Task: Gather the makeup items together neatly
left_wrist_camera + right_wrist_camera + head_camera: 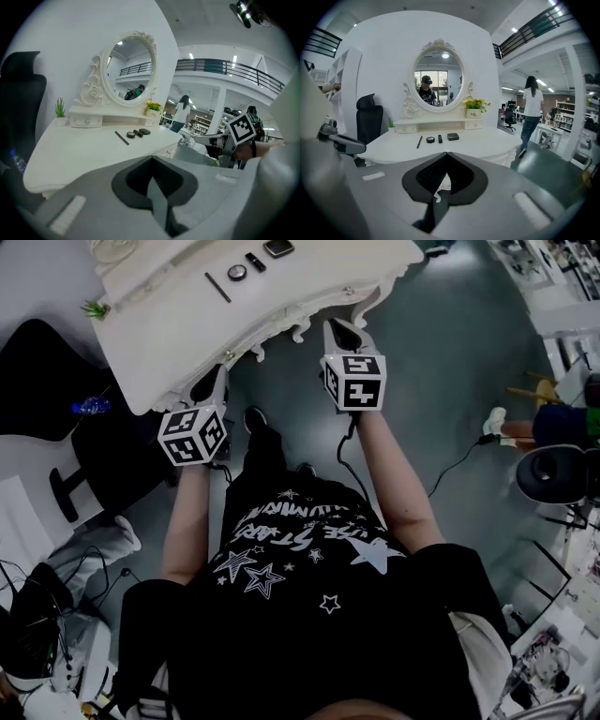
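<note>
Starred shirt (309, 563); makeup items (255, 262) on white vanity (178, 343); grey floor (441, 381).

A white desk (497, 146) with scalloped, carved edging stands against a curved white wall (379, 61). It carries an ornate oval mirror (438, 75) flanked by a small green plant (390, 123) and a pot of yellow flowers (475, 107). A black office chair (369, 123) sits just beside it. The floor (441, 381) is smooth grey-green. Beyond, a railed mezzanine (225, 68) and strip ceiling lights (541, 83) span an open hall.
</note>
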